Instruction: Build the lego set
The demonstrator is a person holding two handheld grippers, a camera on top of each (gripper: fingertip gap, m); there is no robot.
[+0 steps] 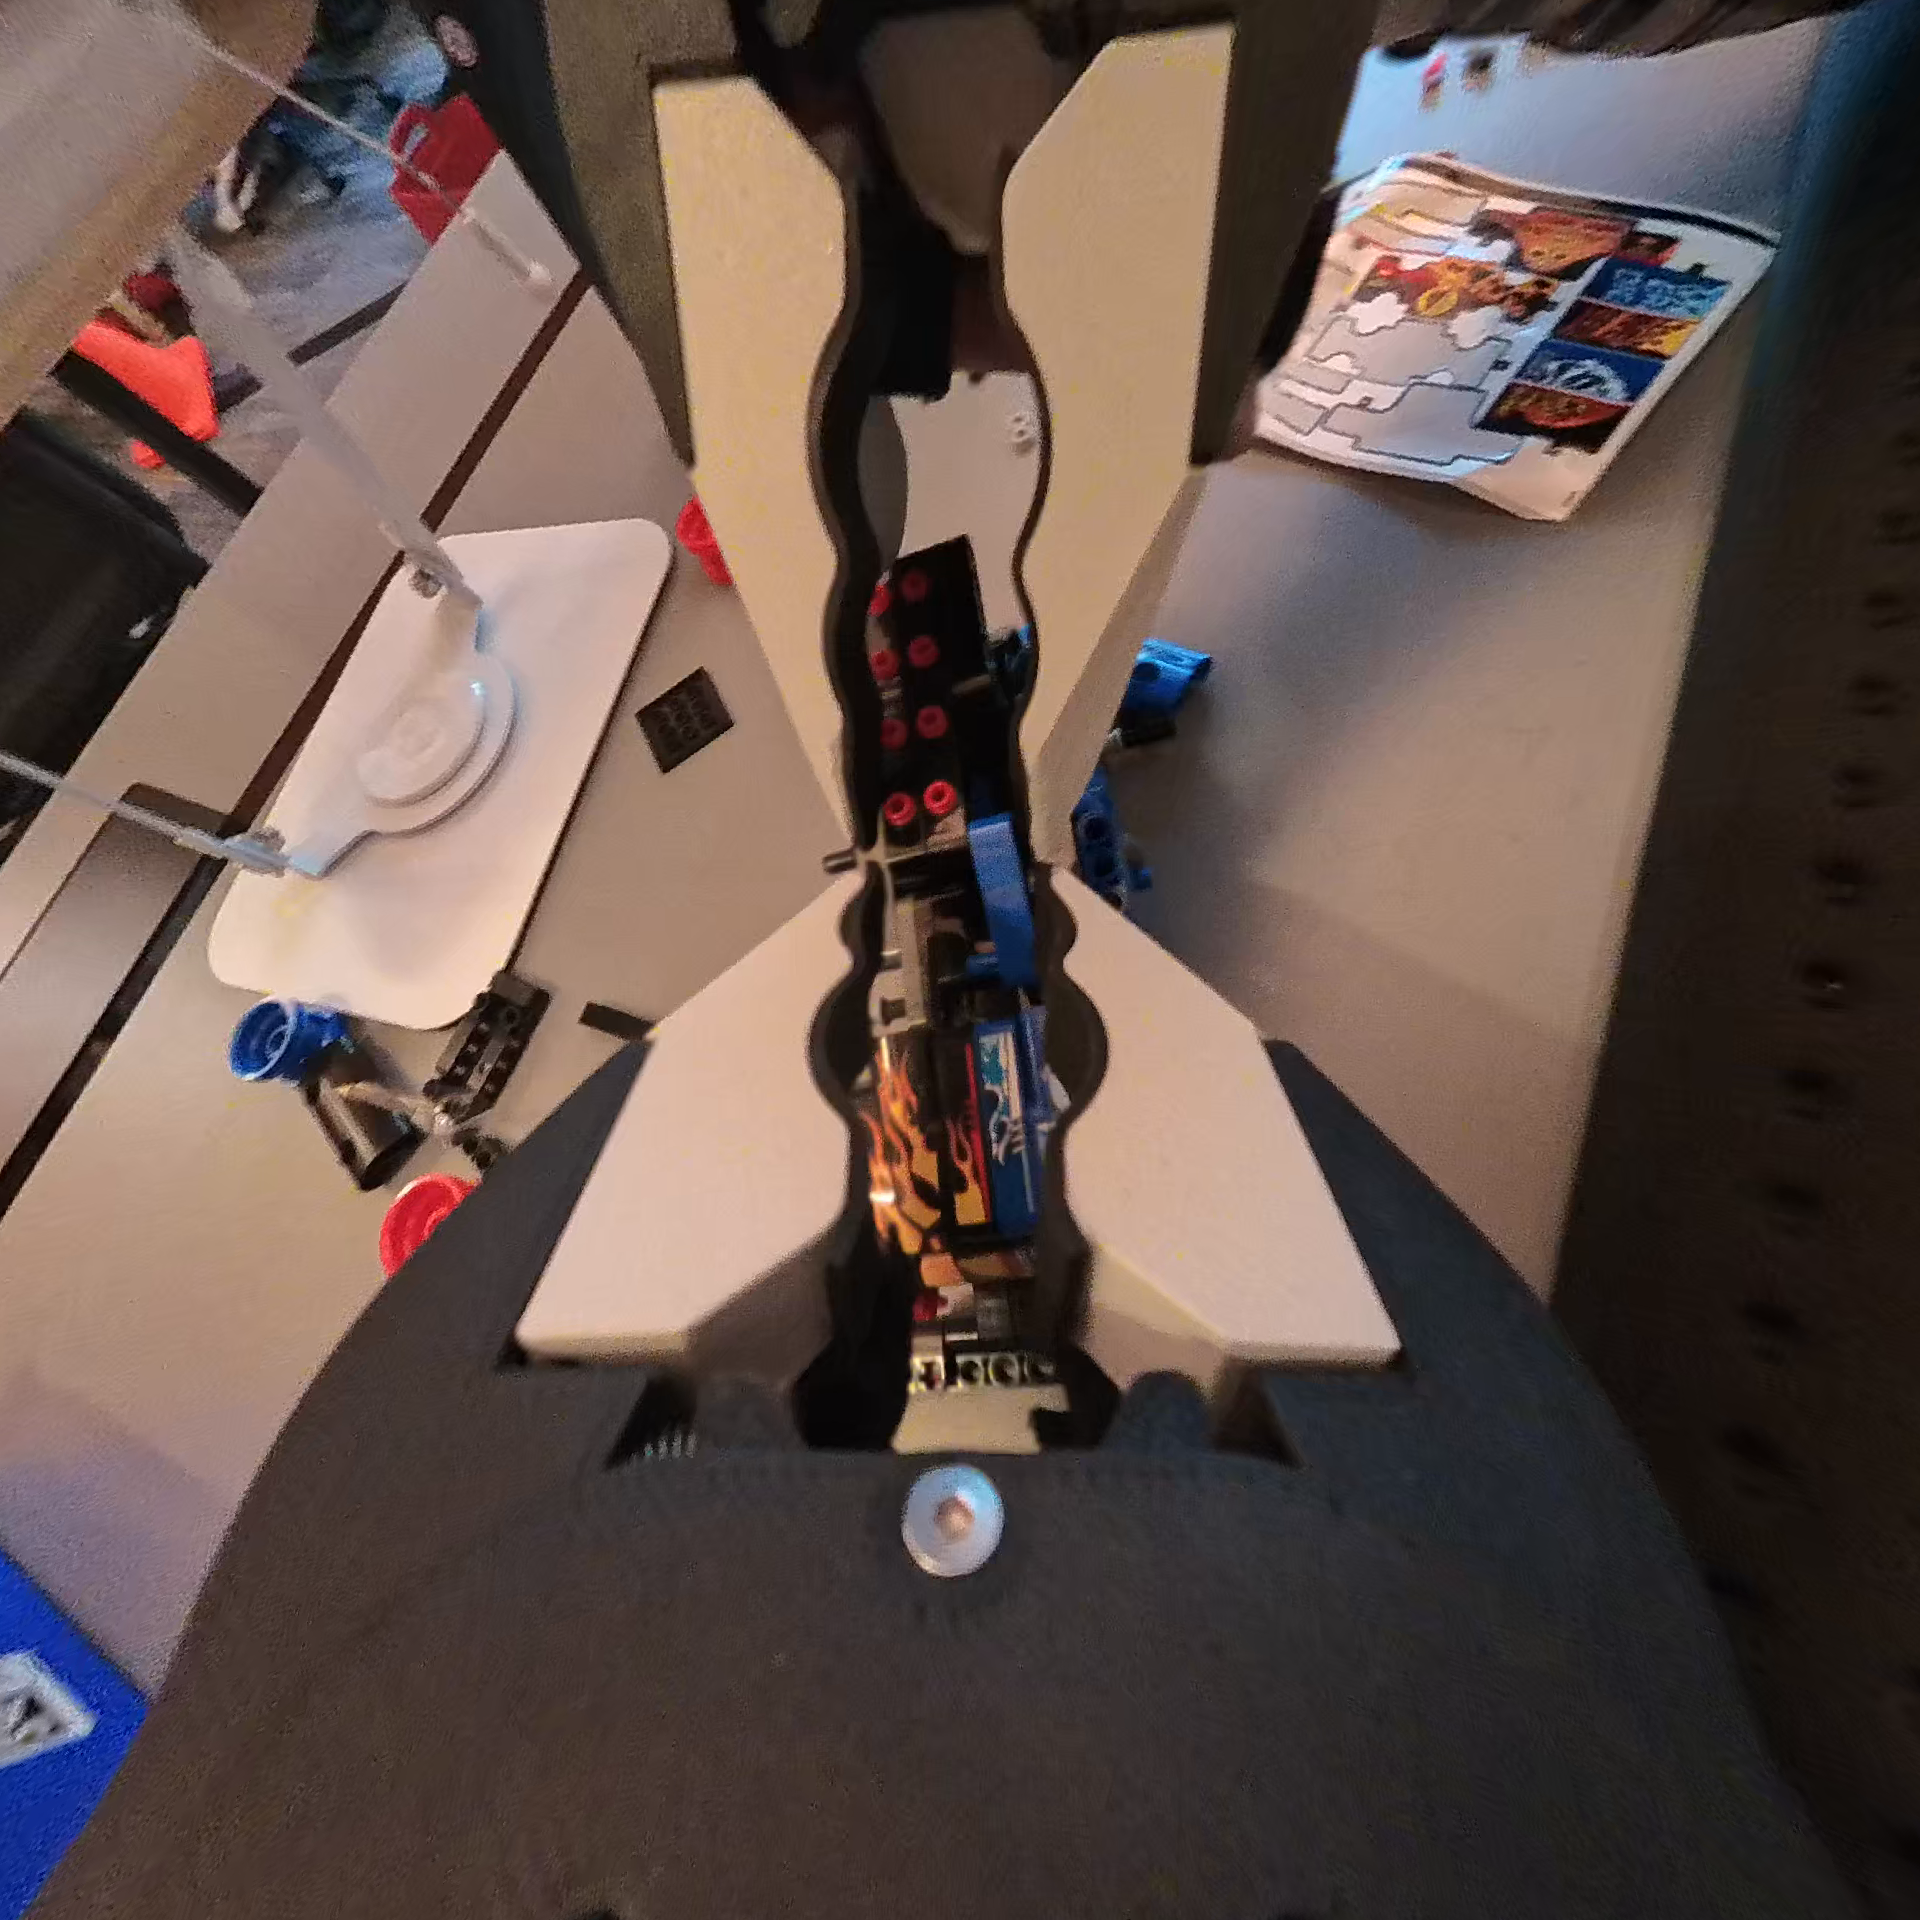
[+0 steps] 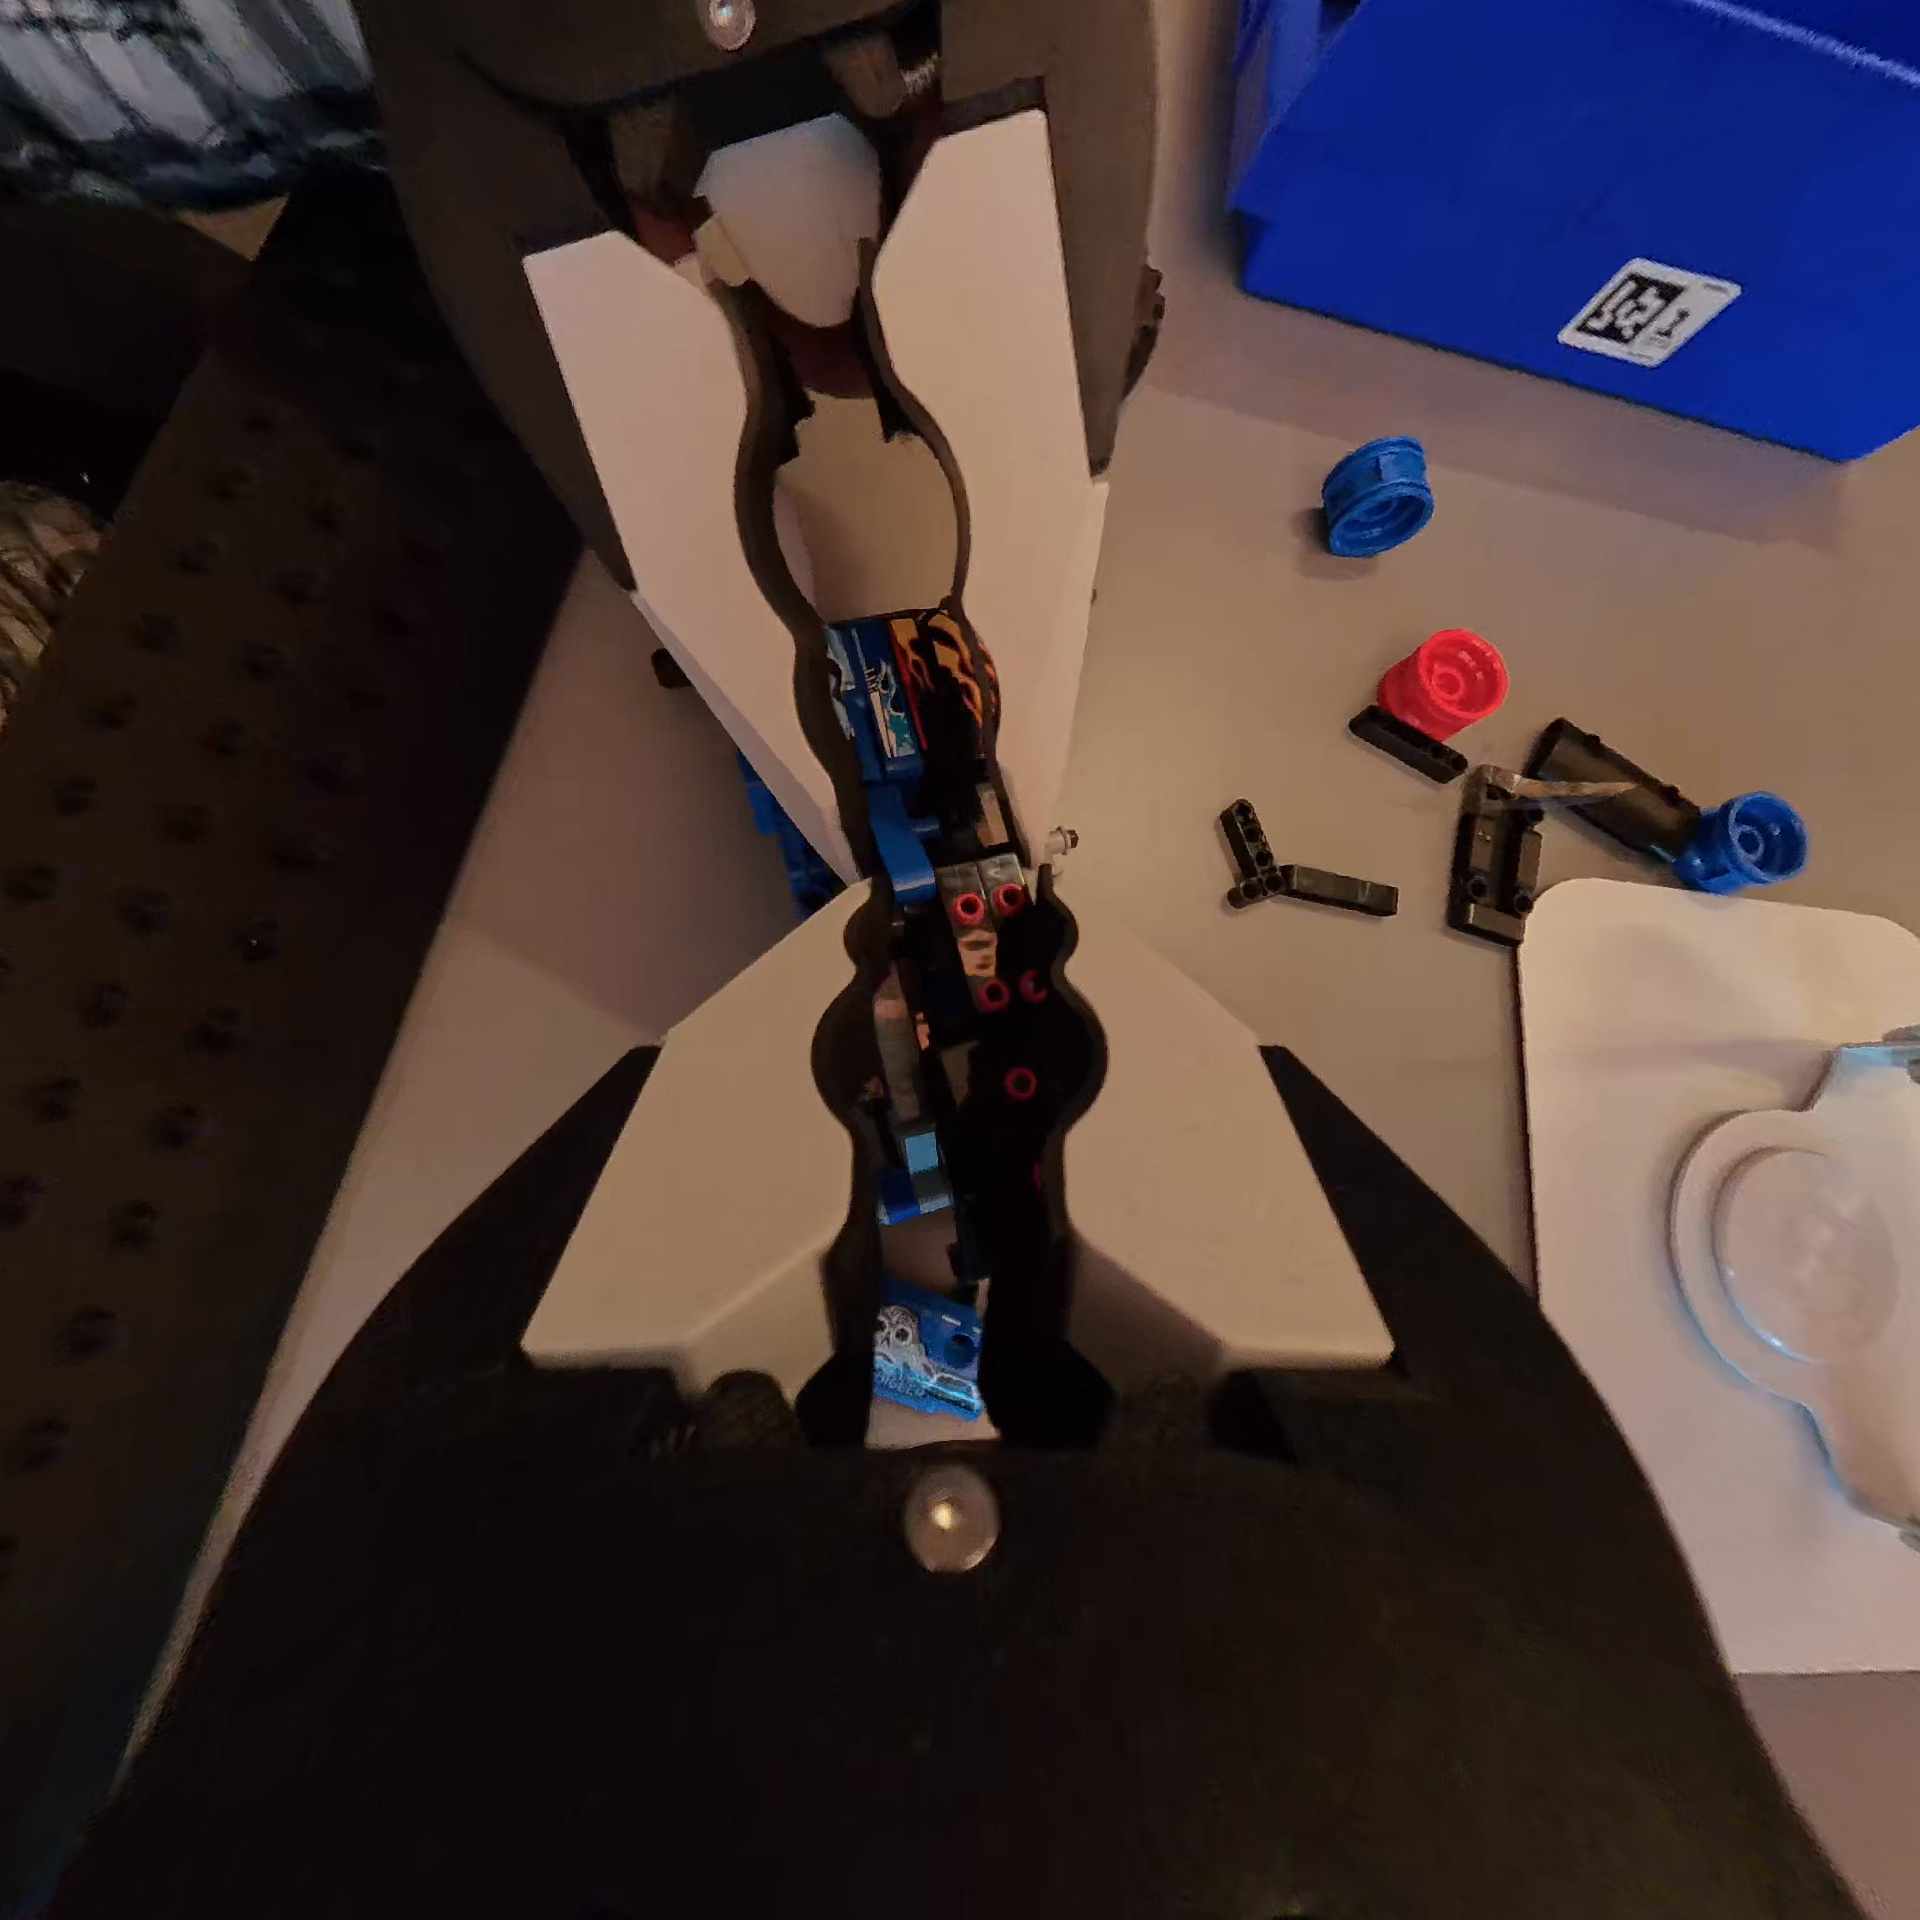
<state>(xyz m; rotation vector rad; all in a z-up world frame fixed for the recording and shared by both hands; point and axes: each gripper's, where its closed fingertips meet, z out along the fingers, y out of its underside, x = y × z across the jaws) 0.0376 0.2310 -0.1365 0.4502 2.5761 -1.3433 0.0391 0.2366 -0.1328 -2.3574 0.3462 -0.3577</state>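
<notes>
Both the left gripper (image 1: 951,883) and right gripper (image 2: 956,883) pinch the light, rigid model (image 1: 951,810) end-to-end above the counter (image 1: 1351,831); it looks liable to pop apart, so grip its solid black body.

surface: beige tabletop (image 1: 1403,831) | edge: dark perforated panel (image 2: 208,831) | light: dim, warm

Dim, warm indoor light in both wrist views. Table (image 1: 1351,727) reads beige-grey, lit more evenly on the left cam; right cam darker, its left side near black. White finger pads (image 2: 644,1164) brightest, no hard glare. Gripper bodies in fg underexposed, detail lost. Soft blur throughout, worst at the edges. Strong fisheye bend at borders. Booklet (image 1: 1507,332) smeared, print unreadable. Shadows soft, no clear source.
</notes>
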